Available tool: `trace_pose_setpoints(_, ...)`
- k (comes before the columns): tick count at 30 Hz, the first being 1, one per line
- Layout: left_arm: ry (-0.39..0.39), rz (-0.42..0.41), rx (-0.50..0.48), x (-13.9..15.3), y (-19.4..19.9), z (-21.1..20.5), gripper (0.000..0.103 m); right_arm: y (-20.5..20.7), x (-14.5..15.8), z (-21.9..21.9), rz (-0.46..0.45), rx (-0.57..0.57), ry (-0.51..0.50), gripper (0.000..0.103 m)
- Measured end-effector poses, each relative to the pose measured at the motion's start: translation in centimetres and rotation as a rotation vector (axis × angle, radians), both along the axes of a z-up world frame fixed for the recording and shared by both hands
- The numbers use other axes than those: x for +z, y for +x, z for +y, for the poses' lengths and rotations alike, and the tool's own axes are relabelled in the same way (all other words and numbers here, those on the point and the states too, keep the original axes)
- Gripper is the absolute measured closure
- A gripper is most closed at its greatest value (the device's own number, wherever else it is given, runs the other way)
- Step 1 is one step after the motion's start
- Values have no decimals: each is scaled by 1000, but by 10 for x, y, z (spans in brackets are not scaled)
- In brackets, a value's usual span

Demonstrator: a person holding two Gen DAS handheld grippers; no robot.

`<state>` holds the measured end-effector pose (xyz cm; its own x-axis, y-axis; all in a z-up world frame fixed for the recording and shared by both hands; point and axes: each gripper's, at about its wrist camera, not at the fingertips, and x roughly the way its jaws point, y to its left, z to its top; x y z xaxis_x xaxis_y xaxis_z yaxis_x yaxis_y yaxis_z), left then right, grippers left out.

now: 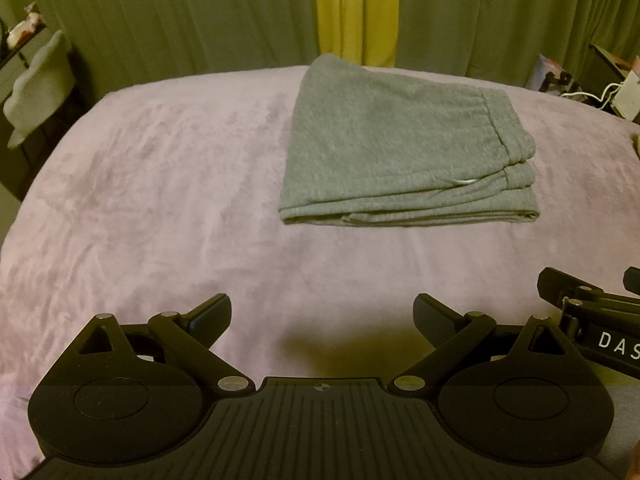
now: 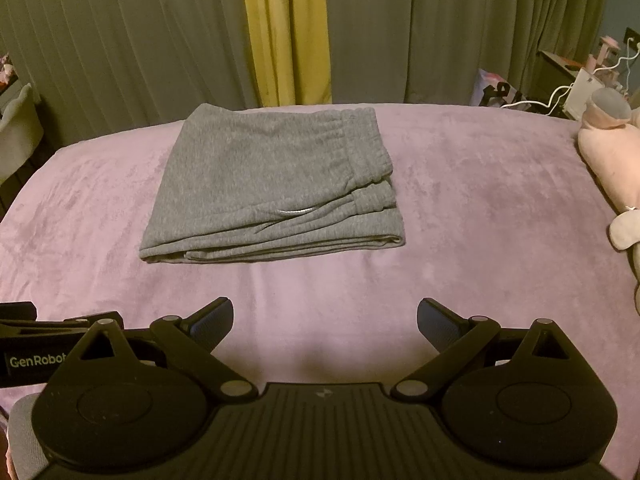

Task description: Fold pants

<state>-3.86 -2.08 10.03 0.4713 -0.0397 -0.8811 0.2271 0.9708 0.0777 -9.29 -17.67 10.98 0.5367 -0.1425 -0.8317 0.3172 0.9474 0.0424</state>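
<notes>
The grey sweatpants [image 1: 404,148] lie folded into a flat stacked rectangle on the pink blanket, waistband to the right and layered edges facing me. In the right wrist view the same grey sweatpants [image 2: 272,184] sit ahead and slightly left. My left gripper [image 1: 322,316] is open and holds nothing, hovering over bare blanket short of the pants. My right gripper [image 2: 325,320] is open too, likewise back from the pants' near edge. Each gripper's body shows at the edge of the other's view.
The pink plush blanket [image 1: 160,200] covers the bed. Green and yellow curtains [image 2: 280,32] hang behind. A pink soft toy [image 2: 612,152] lies at the right edge. A chair [image 1: 36,84] and a cluttered stand with cables [image 2: 572,80] flank the bed.
</notes>
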Motion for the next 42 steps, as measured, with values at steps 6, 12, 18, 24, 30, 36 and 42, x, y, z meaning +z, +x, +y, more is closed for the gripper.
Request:
trace_pose_setpoints(6, 0, -1, -1, -1, 0, 0, 3, 0, -1, 0, 2, 2, 1, 4)
trace_pose_setpoints(12, 2, 0, 0, -1, 0, 0, 3, 0, -2, 0, 5, 4, 2, 4)
trace_pose_setpoints(18, 6, 2, 2, -2, 0, 0, 3, 0, -4, 1, 5, 8, 2, 4)
trace_pose_setpoints(24, 8, 9, 7, -6, 1, 1, 3, 1, -7, 2, 13, 15, 3, 4)
trace_pose_setpoints(30, 11, 11, 12, -7, 2, 2, 3, 1, -8, 2, 14, 19, 5, 4)
trace_pose_setpoints(36, 1, 18, 17, -8, 3, 3, 3, 4, -12, 5, 26, 28, 7, 4)
trace_pose_setpoints(42, 17, 22, 15, -10, 4, 3, 3, 4, -13, 6, 29, 36, 5, 4)
